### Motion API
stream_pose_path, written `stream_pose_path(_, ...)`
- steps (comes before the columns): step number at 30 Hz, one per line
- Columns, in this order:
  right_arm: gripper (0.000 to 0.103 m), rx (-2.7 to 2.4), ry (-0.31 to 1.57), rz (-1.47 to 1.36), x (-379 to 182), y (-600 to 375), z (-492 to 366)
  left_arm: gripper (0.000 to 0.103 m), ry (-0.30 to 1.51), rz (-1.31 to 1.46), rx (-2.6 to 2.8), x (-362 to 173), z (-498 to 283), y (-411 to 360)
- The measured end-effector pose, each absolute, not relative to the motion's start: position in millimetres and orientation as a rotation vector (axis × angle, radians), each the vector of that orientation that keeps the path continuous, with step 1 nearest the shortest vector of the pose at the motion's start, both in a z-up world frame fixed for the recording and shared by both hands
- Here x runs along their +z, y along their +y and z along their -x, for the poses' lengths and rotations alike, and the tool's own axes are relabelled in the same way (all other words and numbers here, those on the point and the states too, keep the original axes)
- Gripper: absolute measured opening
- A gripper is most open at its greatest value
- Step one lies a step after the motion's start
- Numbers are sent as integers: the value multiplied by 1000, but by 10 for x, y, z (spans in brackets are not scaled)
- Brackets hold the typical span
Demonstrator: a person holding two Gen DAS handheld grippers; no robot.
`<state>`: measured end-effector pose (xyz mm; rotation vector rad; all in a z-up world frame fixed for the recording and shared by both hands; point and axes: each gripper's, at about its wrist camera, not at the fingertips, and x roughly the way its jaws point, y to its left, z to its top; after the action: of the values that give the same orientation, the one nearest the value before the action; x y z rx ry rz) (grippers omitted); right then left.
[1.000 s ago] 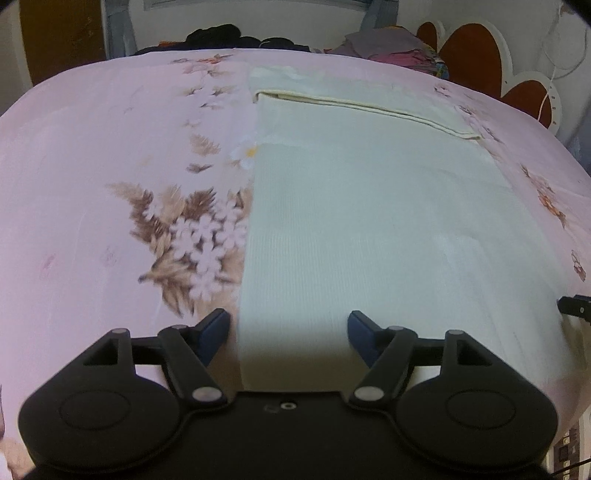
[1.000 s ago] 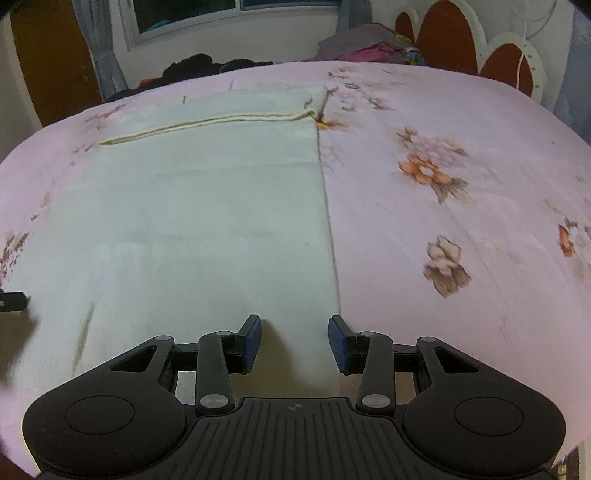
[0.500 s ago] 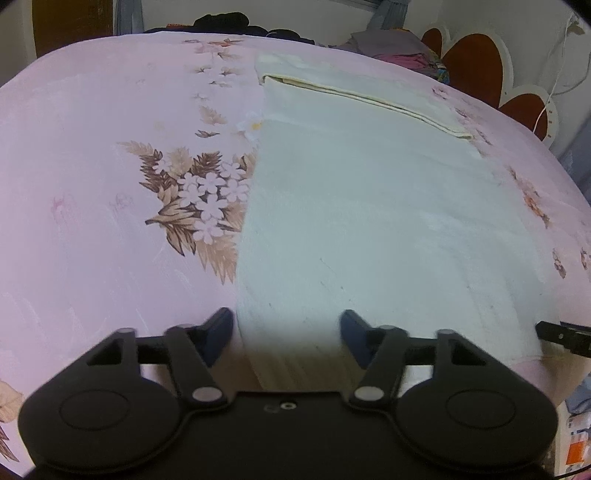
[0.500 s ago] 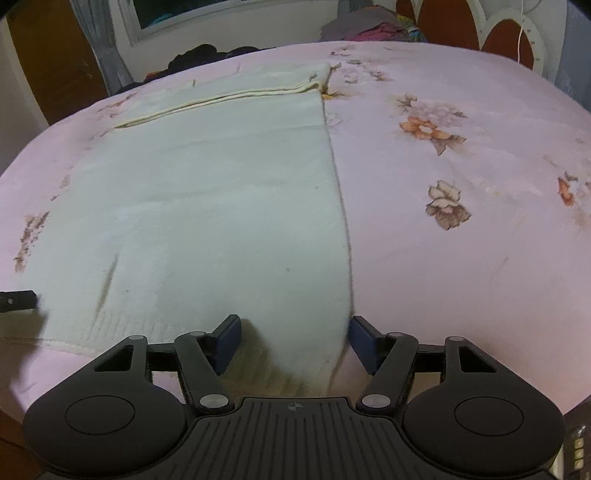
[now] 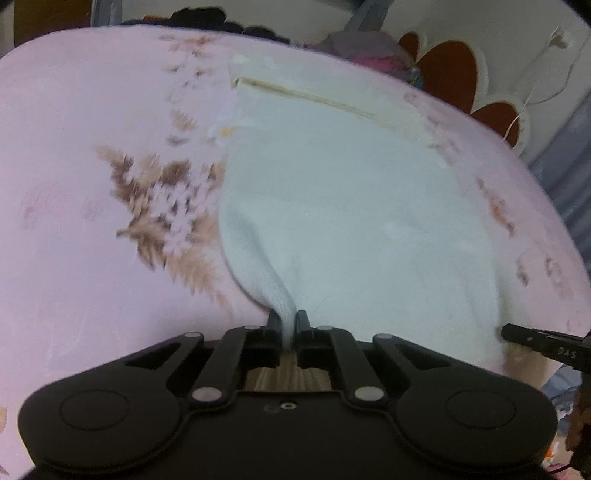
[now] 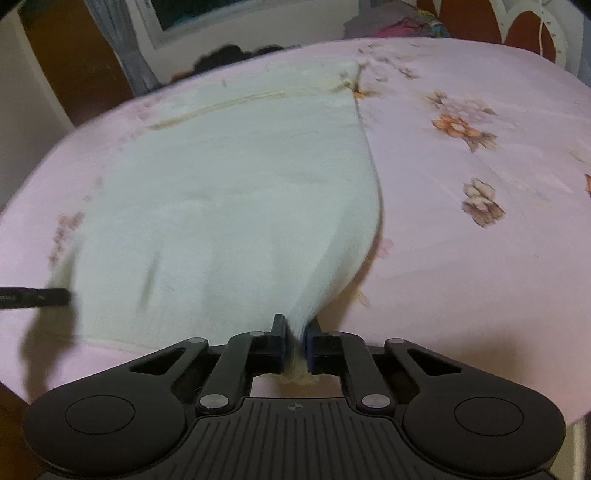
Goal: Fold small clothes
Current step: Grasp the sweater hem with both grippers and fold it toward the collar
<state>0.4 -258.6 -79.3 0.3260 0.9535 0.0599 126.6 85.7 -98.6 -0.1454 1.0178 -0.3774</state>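
A pale cream knit garment [image 5: 351,206] lies flat on a pink floral bedsheet [image 5: 92,184], with a folded band at its far end. My left gripper [image 5: 288,325] is shut on the garment's near left corner, which bunches up between the fingers. My right gripper [image 6: 295,328] is shut on the near right corner of the garment [image 6: 229,206], lifting it into a ridge. The right gripper's tip [image 5: 532,338] shows at the right edge of the left wrist view. The left gripper's tip [image 6: 33,295] shows at the left edge of the right wrist view.
The pink sheet [image 6: 480,258] covers the bed on both sides of the garment. A heap of clothes [image 5: 362,48] lies beyond the far end. An orange and white scalloped headboard [image 5: 461,70] stands at the back right. A window [image 6: 240,14] and curtain are behind.
Both grippers have closed from open onto the garment's near corners. The near hem has been drawn up off the sheet into two bunched ridges.
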Motion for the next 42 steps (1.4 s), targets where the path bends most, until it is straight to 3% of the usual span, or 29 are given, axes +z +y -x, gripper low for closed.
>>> stream_pose_path(16, 9, 66, 701, -356, -151, -2920, -995, 6, 778, 165, -400, -284, -2265, 554)
stream_pose_path(31, 9, 41, 610, -420, -242, -3340, -2411, 6, 741, 200, -327, -377, -3392, 302)
stream_pose_path(42, 9, -2, 676, -561, -596, -3710, -3399, 6, 783, 207, -252, -595, -4313, 105)
